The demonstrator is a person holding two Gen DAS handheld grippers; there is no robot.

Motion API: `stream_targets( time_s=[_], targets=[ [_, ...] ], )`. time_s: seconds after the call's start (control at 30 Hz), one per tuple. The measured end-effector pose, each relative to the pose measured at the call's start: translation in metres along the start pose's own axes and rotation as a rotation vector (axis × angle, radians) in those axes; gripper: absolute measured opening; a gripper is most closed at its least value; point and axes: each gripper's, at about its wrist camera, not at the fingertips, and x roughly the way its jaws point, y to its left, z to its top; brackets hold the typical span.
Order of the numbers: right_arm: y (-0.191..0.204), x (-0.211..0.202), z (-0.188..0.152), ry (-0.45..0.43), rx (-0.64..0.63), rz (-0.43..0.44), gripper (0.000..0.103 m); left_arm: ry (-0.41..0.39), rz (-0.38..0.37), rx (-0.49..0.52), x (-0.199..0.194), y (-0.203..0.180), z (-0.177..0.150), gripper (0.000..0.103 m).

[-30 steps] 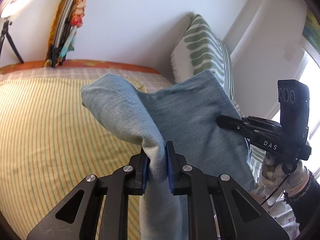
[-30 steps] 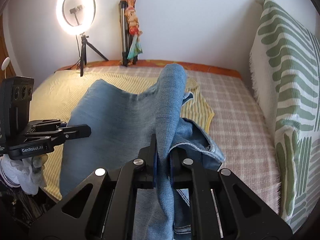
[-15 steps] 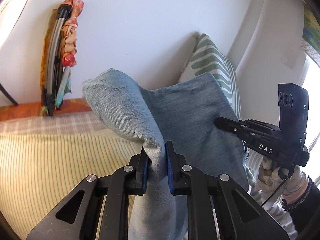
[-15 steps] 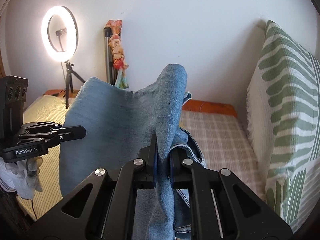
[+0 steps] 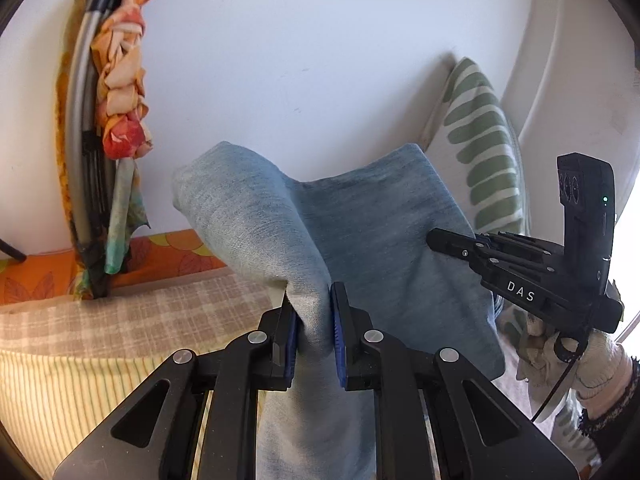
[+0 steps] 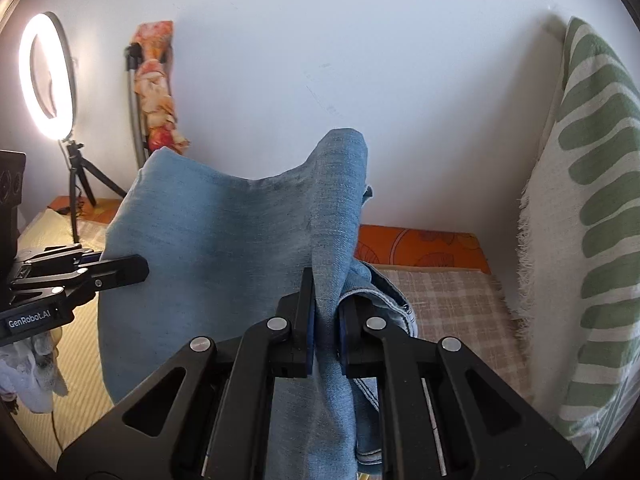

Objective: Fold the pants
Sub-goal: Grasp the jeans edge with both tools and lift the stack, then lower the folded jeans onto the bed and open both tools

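Light blue denim pants (image 5: 360,232) hang in the air between both grippers, lifted above the bed. My left gripper (image 5: 312,304) is shut on a bunched fold of the pants. My right gripper (image 6: 326,292) is shut on another fold of the pants (image 6: 224,240). The cloth stretches as a sheet between them. The right gripper also shows at the right of the left wrist view (image 5: 520,276). The left gripper shows at the left of the right wrist view (image 6: 80,276). The pants' lower part is hidden below the jaws.
The bed has a yellow striped cover (image 5: 80,392) and a checked cover (image 6: 452,304). A green-and-white patterned pillow (image 6: 592,240) leans at the right. A lit ring light on a tripod (image 6: 46,76) and a folded stand wrapped in cloth (image 5: 116,128) stand by the white wall.
Both grippers have risen with the pants held between them. The views have tilted up, showing more wall and less bed. Both grips are unchanged.
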Motion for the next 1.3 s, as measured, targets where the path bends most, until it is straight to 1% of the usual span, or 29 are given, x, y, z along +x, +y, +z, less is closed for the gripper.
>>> stream_targets(
  time_s=[0.1,0.23,0.37,0.43,0.47,0.5,0.53,0.57,0.6,0.63,0.67,0.7,0.73,0.8,0.9,1.03,1.2,1.3],
  targets=[
    [-0.006,0.023,0.003,0.018,-0.008,-0.008,0.009,0.012,0.02,0.004,0.015,0.005,0.003,0.013],
    [-0.009,0.045,0.009,0.031,-0.021,-0.042,0.009,0.019,0.054,0.012,0.032,0.01,0.009,0.013],
    [-0.014,0.074,0.003,0.091,-0.05,-0.088,0.009,0.064,0.096,0.007,0.048,0.02,0.008,0.014],
    [-0.019,0.084,-0.002,0.126,-0.036,-0.115,0.01,0.099,0.117,-0.001,0.054,0.024,0.007,0.017],
    [-0.023,0.086,-0.004,0.143,-0.016,-0.117,0.013,0.117,0.127,-0.004,0.056,0.025,0.007,0.021],
    [-0.026,0.088,-0.006,0.156,0.003,-0.119,0.018,0.129,0.135,-0.004,0.057,0.026,0.007,0.025],
    [-0.029,0.088,-0.007,0.164,0.02,-0.128,0.025,0.136,0.146,-0.003,0.055,0.027,0.006,0.03],
    [-0.031,0.087,-0.008,0.168,0.036,-0.132,0.029,0.139,0.154,-0.004,0.053,0.029,0.004,0.047],
    [-0.032,0.086,-0.009,0.172,0.044,-0.131,0.039,0.137,0.165,-0.003,0.05,0.03,0.004,0.061],
    [-0.033,0.083,-0.01,0.171,0.046,-0.145,0.051,0.127,0.177,-0.002,0.045,0.031,0.003,0.063],
    [-0.032,0.08,-0.01,0.163,0.043,-0.169,0.057,0.124,0.185,-0.006,0.042,0.032,0.003,0.063],
    [-0.032,0.076,-0.009,0.149,0.037,-0.186,0.067,0.126,0.189,-0.014,0.039,0.033,0.003,0.064],
    [-0.031,0.071,-0.008,0.138,0.031,-0.2,0.073,0.132,0.194,-0.018,0.037,0.033,0.004,0.064],
    [-0.03,0.061,-0.005,0.128,0.035,-0.208,0.073,0.139,0.199,-0.019,0.031,0.033,0.002,0.064],
    [-0.025,0.043,-0.002,0.123,0.045,-0.188,0.073,0.129,0.194,-0.019,0.008,0.034,-0.003,0.065],
    [-0.014,0.017,0.0,0.101,0.045,-0.18,0.073,0.112,0.182,-0.008,-0.022,0.025,-0.006,0.065],
    [0.001,-0.019,-0.003,0.074,0.057,-0.167,0.073,0.084,0.168,0.01,-0.054,0.01,-0.009,0.072],
    [0.011,-0.039,-0.007,0.061,0.068,-0.154,0.073,0.067,0.166,0.028,-0.08,0.005,-0.013,0.072]
  ],
)
